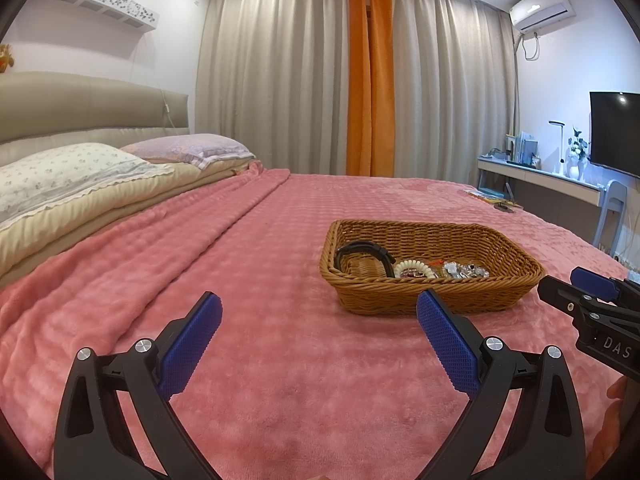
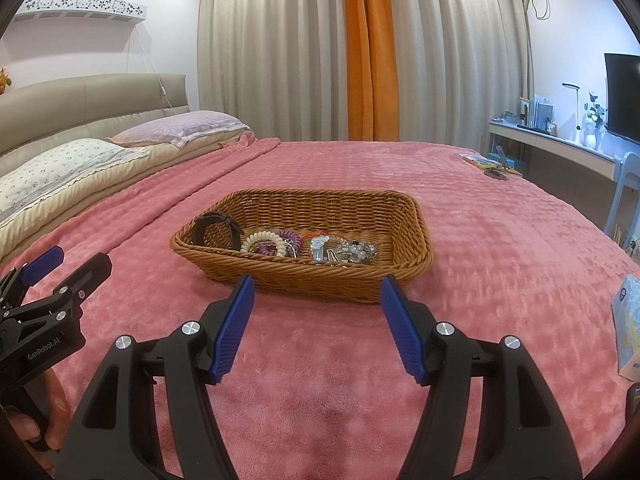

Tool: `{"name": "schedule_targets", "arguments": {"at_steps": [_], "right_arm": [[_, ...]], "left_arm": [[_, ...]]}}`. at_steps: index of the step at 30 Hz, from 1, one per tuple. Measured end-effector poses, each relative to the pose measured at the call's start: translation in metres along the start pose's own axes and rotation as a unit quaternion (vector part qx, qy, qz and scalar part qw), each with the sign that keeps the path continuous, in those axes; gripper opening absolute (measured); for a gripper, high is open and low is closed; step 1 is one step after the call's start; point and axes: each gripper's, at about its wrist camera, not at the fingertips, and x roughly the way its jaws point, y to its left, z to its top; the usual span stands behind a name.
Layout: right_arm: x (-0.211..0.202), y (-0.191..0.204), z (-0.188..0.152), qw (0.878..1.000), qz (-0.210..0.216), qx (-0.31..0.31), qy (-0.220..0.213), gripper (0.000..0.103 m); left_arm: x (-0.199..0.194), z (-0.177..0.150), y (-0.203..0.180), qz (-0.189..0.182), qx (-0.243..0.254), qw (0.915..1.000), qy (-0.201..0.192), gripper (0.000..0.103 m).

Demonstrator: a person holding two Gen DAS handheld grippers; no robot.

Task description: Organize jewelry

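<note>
A brown wicker basket (image 2: 404,216) sits on the pink bed blanket. It also shows in the left wrist view (image 1: 516,256). Inside lie a black band (image 2: 212,224), cream and purple coil hair ties (image 2: 266,242), and a pile of silvery jewelry (image 2: 352,252). My right gripper (image 2: 318,300) is open and empty, just short of the basket's near rim. My left gripper (image 1: 320,316) is open and empty, over the blanket to the left of the basket. Each gripper shows at the edge of the other's view.
The pink blanket (image 1: 260,248) covers the bed. Pillows (image 1: 60,176) and a headboard lie at the left. A packet (image 2: 628,320) lies at the right edge. Small items (image 2: 488,164) sit at the far right corner. A desk (image 2: 560,148) stands beyond.
</note>
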Motion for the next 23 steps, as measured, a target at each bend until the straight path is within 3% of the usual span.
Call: {"name": "schedule_targets", "arguments": {"at_steps": [23], "right_arm": [[0.0000, 0.0001, 0.0000, 1.000, 0.000, 0.000, 0.001, 0.062]], "left_arm": [[-0.0007, -0.0035, -0.0008, -0.013, -0.014, 0.9998, 0.006, 0.096]]}}
